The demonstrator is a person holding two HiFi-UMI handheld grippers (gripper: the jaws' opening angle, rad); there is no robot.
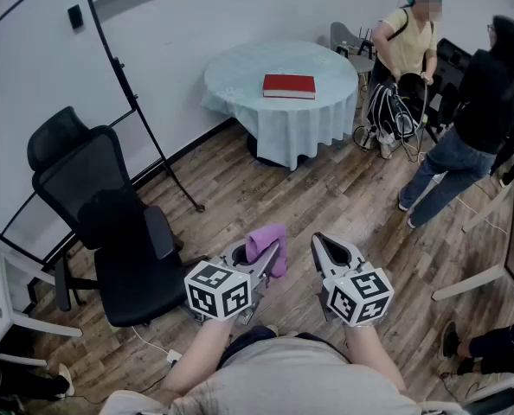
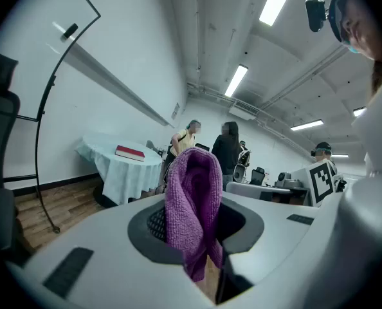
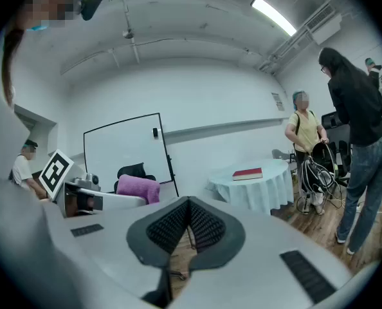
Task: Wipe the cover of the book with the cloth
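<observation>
A red book (image 1: 289, 86) lies flat on a round table (image 1: 240, 89) draped in pale blue, far across the room; it also shows as the book (image 2: 129, 152) and the book (image 3: 247, 173) in the gripper views. My left gripper (image 1: 268, 251) is shut on a folded purple cloth (image 1: 266, 245), which sticks up between its jaws as the cloth (image 2: 192, 203). My right gripper (image 1: 328, 247) is held beside it, shut with nothing in it; its ribbed pads (image 3: 207, 226) meet at the tips. Both are near my body, well away from the book.
A black office chair (image 1: 110, 232) stands to my left, beside a whiteboard stand (image 1: 166, 167). Two people (image 1: 473, 115) stand by bags at the right of the table. Wood floor (image 1: 318, 201) lies between me and the table.
</observation>
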